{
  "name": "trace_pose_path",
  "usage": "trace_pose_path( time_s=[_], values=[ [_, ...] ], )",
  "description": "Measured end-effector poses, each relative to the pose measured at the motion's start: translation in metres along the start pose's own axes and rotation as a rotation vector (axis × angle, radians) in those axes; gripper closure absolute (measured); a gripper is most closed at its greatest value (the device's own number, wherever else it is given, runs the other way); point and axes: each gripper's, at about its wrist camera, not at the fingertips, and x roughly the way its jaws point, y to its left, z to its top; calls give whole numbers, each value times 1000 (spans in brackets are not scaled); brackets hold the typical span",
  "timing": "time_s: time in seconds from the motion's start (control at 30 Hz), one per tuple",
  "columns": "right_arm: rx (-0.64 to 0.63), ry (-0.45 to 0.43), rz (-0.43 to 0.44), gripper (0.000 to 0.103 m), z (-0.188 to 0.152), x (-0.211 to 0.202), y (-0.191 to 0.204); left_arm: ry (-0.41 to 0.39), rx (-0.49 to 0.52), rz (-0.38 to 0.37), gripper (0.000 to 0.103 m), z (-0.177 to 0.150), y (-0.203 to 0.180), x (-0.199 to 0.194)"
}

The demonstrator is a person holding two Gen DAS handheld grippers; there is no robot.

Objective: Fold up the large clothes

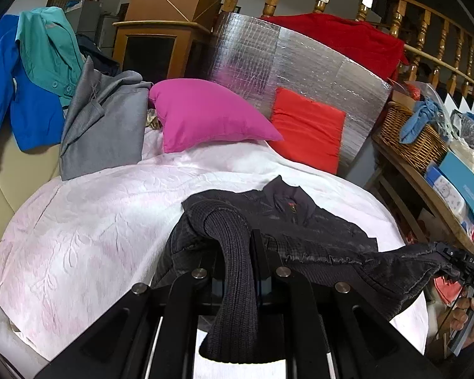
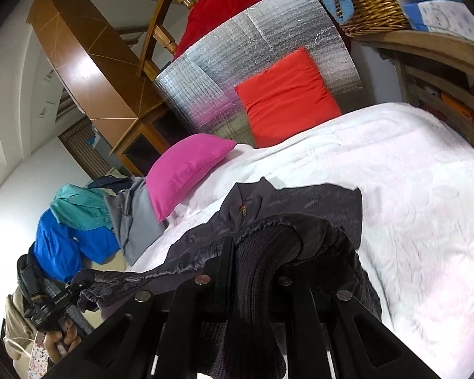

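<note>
While both claws, left (image 1: 237, 249) and right (image 2: 256, 262), clench the dark jacket's (image 1: 303, 221) ribbed hem above the bed (image 1: 79, 237) (collar trailing), uneven pulling could twist its fold.

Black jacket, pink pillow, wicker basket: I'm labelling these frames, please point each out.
Black jacket (image 1: 303, 221): left wrist view, chest panel beside the collar.
Pink pillow (image 1: 202, 113): left wrist view, middle of its face.
Wicker basket (image 1: 410, 140): left wrist view, woven side wall.
</note>
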Motion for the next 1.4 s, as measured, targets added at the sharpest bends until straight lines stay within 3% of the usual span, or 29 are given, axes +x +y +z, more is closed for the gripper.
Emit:
trace_pose_path(
  time_s=[0.8,1.4],
  values=[
    [-40,15,-85,92,60,70,9,27,-10,39,90,47,-1,75],
    [-4,123,-184,92,92,179,-33,170,33,104,90,74,-4,183]
  ],
)
